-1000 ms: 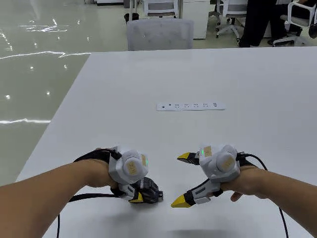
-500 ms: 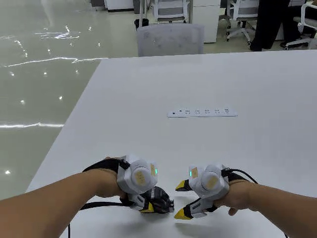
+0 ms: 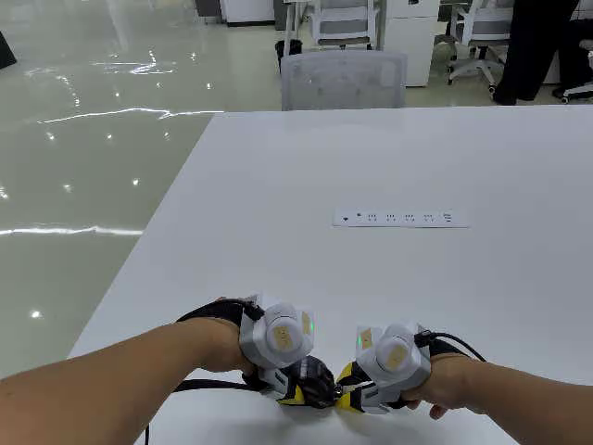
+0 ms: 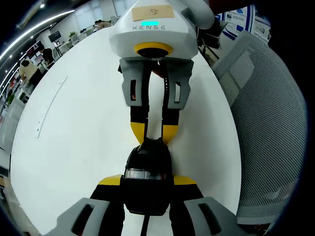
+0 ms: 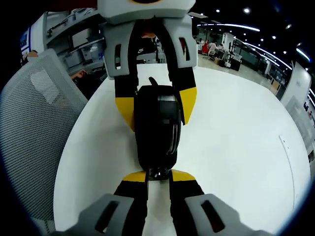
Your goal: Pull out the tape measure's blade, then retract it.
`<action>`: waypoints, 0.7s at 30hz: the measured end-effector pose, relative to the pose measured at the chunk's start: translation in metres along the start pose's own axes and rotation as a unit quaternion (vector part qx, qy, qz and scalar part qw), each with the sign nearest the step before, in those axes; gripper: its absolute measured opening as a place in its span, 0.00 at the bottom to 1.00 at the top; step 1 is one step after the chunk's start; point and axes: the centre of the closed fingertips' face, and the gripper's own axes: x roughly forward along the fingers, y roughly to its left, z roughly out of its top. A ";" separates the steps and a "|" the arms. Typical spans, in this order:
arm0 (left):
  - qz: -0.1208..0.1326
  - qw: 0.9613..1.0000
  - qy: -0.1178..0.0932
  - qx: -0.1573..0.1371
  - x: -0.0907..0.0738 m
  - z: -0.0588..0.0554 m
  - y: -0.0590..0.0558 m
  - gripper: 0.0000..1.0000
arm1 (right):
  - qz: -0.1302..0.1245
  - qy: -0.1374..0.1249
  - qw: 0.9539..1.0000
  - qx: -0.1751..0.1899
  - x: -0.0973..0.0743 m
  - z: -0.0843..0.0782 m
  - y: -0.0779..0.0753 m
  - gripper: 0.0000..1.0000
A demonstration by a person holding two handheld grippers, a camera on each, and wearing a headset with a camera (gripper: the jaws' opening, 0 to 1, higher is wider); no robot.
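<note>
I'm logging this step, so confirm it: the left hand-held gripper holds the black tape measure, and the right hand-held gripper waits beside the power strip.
Not quite. The left hand-held gripper does hold the black tape measure, but the right hand-held gripper is not beside the power strip. Its tips sit at the tape measure's front end, as the right gripper view shows.

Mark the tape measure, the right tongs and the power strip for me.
tape measure (image 4: 147, 189): left gripper view, middle of its black case.
right tongs (image 4: 154, 133): left gripper view, gap between the yellow tips.
power strip (image 3: 400, 219): head view, middle of the white strip.
</note>
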 end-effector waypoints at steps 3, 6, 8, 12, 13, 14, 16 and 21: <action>0.000 1.000 -0.002 -0.001 0.000 0.000 0.000 0.31 | 0.001 -0.004 1.000 -0.006 -0.002 0.000 0.001 0.13; -0.001 1.000 -0.002 -0.001 0.000 0.000 0.000 0.31 | 0.001 -0.005 1.000 0.001 -0.002 0.000 0.001 0.12; -0.002 1.000 -0.003 -0.001 0.000 0.000 0.000 0.31 | 0.005 -0.007 1.000 0.017 -0.003 -0.001 0.001 0.11; -0.001 1.000 -0.001 0.001 0.000 0.000 -0.001 0.31 | 0.010 -0.007 1.000 0.024 -0.005 -0.003 0.002 0.11; -0.001 1.000 -0.001 -0.001 0.000 0.000 -0.001 0.31 | 0.012 -0.006 1.000 0.024 -0.005 -0.004 0.002 0.11; -0.001 1.000 -0.001 -0.001 0.000 0.000 -0.001 0.31 | 0.012 -0.005 1.000 0.023 -0.006 -0.004 0.002 0.11; 0.000 1.000 -0.001 -0.002 0.000 -0.001 -0.001 0.31 | 0.013 -0.004 1.000 0.024 -0.008 -0.007 0.002 0.11; 0.001 1.000 -0.001 -0.008 0.000 0.000 0.000 0.31 | 0.016 0.003 1.000 0.022 -0.017 -0.017 0.001 0.11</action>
